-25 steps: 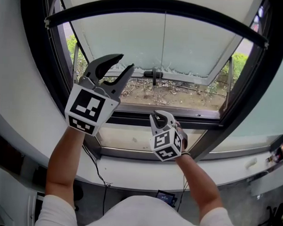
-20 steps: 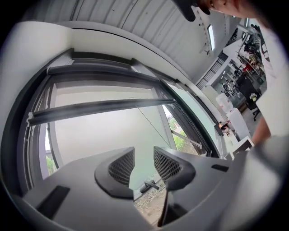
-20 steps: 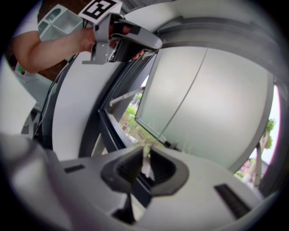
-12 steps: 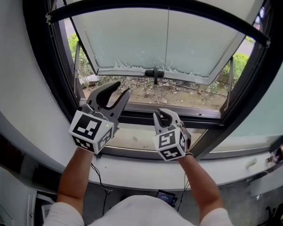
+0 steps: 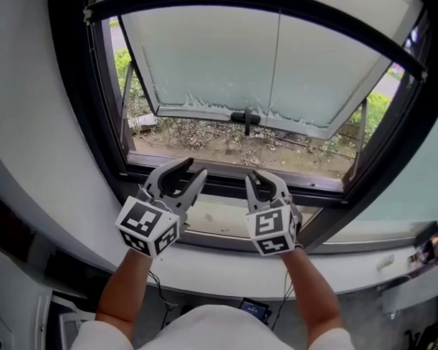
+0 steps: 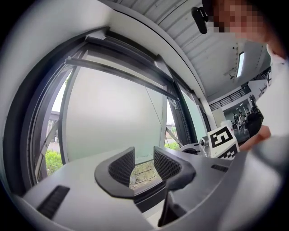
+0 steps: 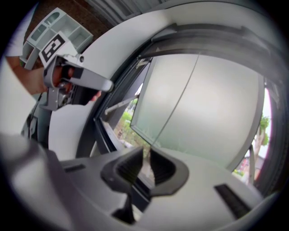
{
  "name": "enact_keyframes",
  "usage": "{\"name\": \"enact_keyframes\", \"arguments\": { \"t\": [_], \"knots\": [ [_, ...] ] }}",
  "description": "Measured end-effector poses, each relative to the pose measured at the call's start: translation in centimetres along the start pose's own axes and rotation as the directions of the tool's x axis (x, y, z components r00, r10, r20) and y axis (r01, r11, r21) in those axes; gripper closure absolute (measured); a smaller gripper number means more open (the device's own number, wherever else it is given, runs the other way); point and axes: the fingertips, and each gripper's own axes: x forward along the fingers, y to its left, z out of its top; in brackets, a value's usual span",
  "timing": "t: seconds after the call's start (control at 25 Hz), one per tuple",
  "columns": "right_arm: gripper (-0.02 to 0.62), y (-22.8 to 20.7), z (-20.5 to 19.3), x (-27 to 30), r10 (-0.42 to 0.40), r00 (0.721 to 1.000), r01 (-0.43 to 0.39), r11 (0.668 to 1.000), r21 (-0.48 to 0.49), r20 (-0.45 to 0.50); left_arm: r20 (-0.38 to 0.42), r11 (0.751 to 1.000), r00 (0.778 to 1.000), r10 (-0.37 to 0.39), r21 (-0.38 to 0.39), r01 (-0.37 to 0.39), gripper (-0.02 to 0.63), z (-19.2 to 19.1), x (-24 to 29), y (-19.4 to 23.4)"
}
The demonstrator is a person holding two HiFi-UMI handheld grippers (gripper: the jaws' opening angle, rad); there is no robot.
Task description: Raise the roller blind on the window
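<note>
The window's frosted pane (image 5: 209, 55) is tilted outward, and a dark curved bar (image 5: 246, 3) crosses the top of the opening. A thin blind cord (image 5: 274, 65) hangs down the middle of the pane. In the right gripper view the cord (image 7: 176, 99) runs straight into the narrow gap of my right gripper (image 7: 145, 155), whose jaws are shut on it. In the head view my right gripper (image 5: 264, 178) is in front of the lower frame. Beside it on the left, my left gripper (image 5: 194, 170) is open, and my left gripper (image 6: 143, 158) has nothing between its pads.
A black handle (image 5: 248, 118) sits on the pane's lower edge, with bare ground and plants outside. The dark window frame (image 5: 98, 152) surrounds the opening above a white sill (image 5: 216, 267). A cable (image 5: 152, 282) and a small device (image 5: 256, 307) lie below the sill.
My left gripper has come down from in front of the pane to the lower frame, level with the right one. The right gripper has hardly moved and stays shut.
</note>
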Motion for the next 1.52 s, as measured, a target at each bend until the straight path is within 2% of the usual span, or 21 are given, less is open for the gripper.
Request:
{"name": "enact_keyframes", "arguments": {
  "t": [0.16, 0.48, 1.08, 1.52],
  "knots": [
    [0.537, -0.5, 1.5, -0.6, -0.013, 0.999, 0.013, 1.000, 0.010, 0.034, -0.014, 0.998, 1.000, -0.002, -0.059, 0.002, 0.459, -1.8, -0.9, -0.3],
    [0.537, -1.0, 3.0, -1.1, -0.029, 0.996, 0.026, 0.999, 0.034, 0.085, -0.047, 0.993, 0.999, -0.016, -0.121, 0.010, 0.459, -4.3, -1.9, -1.1],
    [0.537, -3.0, 7.0, -3.5, -0.085, 0.975, 0.074, 0.995, 0.062, 0.205, -0.079, 0.981, 0.994, -0.079, -0.183, 0.063, 0.459, -6.4, -2.5, -4.0],
    [0.537, -4.1, 9.1, -4.5, -0.108, 0.960, 0.092, 0.993, 0.073, 0.257, -0.096, 0.977, 0.990, -0.104, -0.194, 0.084, 0.459, -6.7, -2.8, -5.1]
  ]
}}
